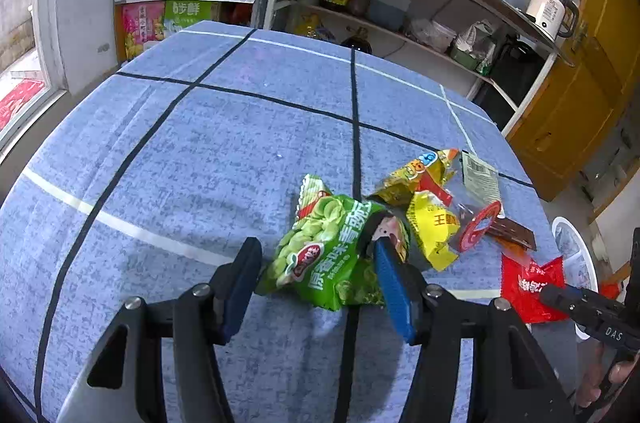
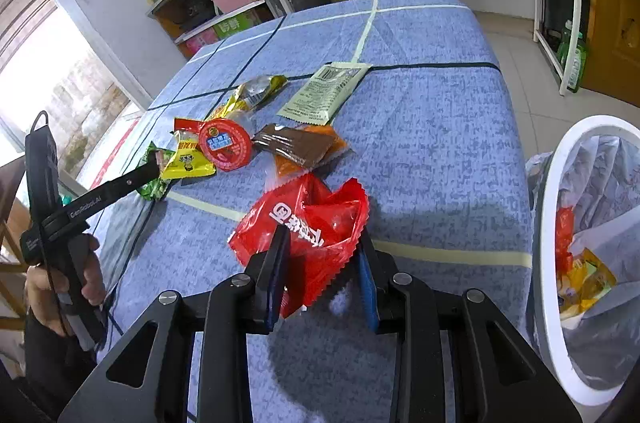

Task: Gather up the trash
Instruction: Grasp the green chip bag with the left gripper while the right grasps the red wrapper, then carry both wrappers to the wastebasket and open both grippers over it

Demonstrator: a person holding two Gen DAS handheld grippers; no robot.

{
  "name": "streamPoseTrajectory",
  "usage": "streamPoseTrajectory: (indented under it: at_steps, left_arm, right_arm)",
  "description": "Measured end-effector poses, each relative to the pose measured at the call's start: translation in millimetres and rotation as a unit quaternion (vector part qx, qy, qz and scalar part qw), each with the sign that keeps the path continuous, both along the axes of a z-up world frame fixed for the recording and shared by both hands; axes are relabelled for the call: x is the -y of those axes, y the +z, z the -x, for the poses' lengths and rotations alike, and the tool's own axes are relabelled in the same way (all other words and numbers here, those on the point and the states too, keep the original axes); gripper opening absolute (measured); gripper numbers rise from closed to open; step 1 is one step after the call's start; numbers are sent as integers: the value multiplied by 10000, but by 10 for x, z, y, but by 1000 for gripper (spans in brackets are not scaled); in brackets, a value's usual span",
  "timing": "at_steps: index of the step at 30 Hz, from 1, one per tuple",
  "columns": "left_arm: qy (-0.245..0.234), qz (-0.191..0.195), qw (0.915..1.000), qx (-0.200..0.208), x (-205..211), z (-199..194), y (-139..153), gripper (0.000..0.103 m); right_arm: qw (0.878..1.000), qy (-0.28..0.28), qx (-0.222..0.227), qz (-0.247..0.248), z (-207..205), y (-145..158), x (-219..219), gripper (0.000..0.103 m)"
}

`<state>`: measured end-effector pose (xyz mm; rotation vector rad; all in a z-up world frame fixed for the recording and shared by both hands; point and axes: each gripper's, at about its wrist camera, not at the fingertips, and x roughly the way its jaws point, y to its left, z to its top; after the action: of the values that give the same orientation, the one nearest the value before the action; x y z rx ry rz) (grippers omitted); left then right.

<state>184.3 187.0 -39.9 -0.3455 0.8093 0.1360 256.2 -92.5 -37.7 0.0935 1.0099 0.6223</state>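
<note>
Red wrapper (image 2: pixel 304 223), white Chinese characters, "GenRobot.AI" on left hand-held gripper (image 2: pixel 154 161)

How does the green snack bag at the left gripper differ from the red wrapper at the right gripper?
The green snack bag looks puffed and mostly intact; the red wrapper is torn open and crumpled. The green bag lies between the wide-open fingers of the left gripper, while the red wrapper sits between the closer-set fingers of the right gripper. The red wrapper lies nearer the trash bin. Both rest on the blue tablecloth.
</note>
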Motion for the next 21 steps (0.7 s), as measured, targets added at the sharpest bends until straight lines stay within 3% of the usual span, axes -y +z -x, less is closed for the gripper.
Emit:
streamPoseTrajectory:
  at_steps: [2, 3, 6, 21]
  left_arm:
    - [-32, -7, 10000, -15, 13, 0, -2, 41]
    - [-74, 4, 10000, -26, 25, 2, -5, 28]
    - [-119, 65, 9999, 75, 40, 42, 20, 19]
    - [-255, 33, 9967, 766, 195, 450, 319, 12]
  right_arm:
    - [10000, -29, 4, 16, 3, -3, 2, 20]
    - [10000, -44, 9, 0, 1, -3, 2, 18]
    - [9999, -28, 38, -90, 24, 26, 32, 11]
    - [9988, 116, 386, -263, 262, 231, 151, 5]
